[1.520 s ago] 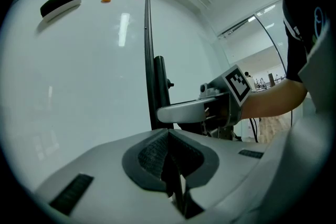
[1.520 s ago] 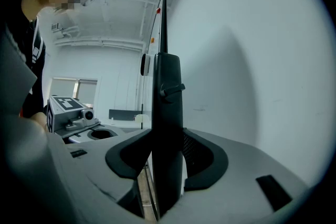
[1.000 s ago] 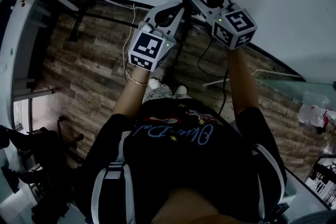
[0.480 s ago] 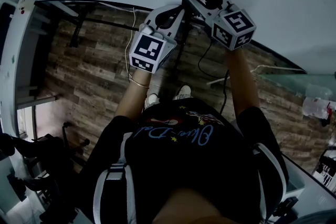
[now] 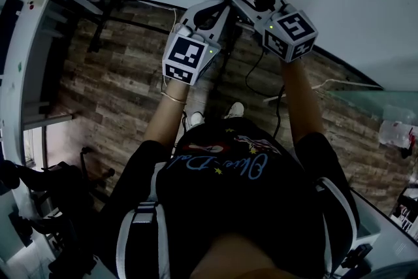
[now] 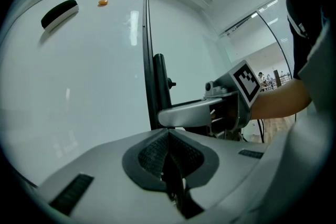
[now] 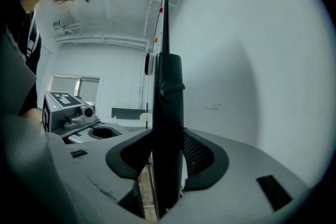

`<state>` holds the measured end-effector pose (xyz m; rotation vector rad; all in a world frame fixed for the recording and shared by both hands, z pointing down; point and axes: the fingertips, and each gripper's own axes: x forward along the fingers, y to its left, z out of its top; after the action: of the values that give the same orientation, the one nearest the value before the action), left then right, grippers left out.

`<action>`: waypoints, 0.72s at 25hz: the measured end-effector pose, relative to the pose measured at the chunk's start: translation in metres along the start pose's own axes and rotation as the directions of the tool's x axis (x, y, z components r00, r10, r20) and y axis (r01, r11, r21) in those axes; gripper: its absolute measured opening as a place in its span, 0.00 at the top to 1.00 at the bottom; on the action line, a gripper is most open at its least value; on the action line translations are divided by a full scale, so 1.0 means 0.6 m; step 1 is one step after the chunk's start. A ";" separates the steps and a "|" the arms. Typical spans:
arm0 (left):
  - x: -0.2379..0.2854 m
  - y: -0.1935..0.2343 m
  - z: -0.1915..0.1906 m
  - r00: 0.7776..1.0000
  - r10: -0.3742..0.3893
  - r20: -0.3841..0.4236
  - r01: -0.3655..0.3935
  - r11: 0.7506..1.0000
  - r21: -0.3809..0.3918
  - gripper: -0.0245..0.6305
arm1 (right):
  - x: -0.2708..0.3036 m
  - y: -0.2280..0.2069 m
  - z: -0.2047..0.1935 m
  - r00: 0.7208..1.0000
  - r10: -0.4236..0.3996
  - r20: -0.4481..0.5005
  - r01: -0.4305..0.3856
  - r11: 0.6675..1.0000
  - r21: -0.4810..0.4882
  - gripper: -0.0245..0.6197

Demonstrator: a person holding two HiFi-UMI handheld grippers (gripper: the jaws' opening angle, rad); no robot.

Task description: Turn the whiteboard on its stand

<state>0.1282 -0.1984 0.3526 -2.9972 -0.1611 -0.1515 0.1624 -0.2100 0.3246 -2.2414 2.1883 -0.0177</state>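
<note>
The right tongs (image 7: pixel 167 165) are clamping the black upright bar (image 7: pixel 168 92) at the side edge of the large white whiteboard (image 6: pixel 79 86), which is standing over the wood-plank floor (image 5: pixel 111 95). The left tongs (image 6: pixel 169 152) are sitting pressed together on nothing, just beside that bar. I am judging the hold as made and most of the turning as left to do, though nothing is showing how far round the board is.

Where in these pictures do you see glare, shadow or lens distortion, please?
Left gripper view: a glare streak on the whiteboard, edges curved, corners black. Right gripper view: black corners too, a soft shadow on the whiteboard. Head view: dim below, the whiteboard bright.
</note>
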 end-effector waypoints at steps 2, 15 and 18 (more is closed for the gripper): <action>-0.012 0.009 -0.003 1.000 0.003 -0.001 -0.003 1.000 -0.001 0.94 | 0.009 0.012 -0.002 1.000 0.004 -0.003 -0.004 1.000 0.002 0.68; -0.044 0.011 -0.006 1.000 -0.023 0.009 0.023 0.998 -0.050 0.94 | 0.017 0.049 -0.003 1.000 0.000 -0.016 0.001 1.000 0.008 0.68; -0.049 0.013 -0.008 1.000 -0.027 0.005 0.027 0.998 -0.052 0.94 | 0.019 0.054 -0.003 1.000 -0.004 -0.014 0.004 1.000 0.010 0.68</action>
<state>0.0994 -0.2096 0.3534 -3.0483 -0.2015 -0.1538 0.1300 -0.2221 0.3262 -2.2472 2.1860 -0.0446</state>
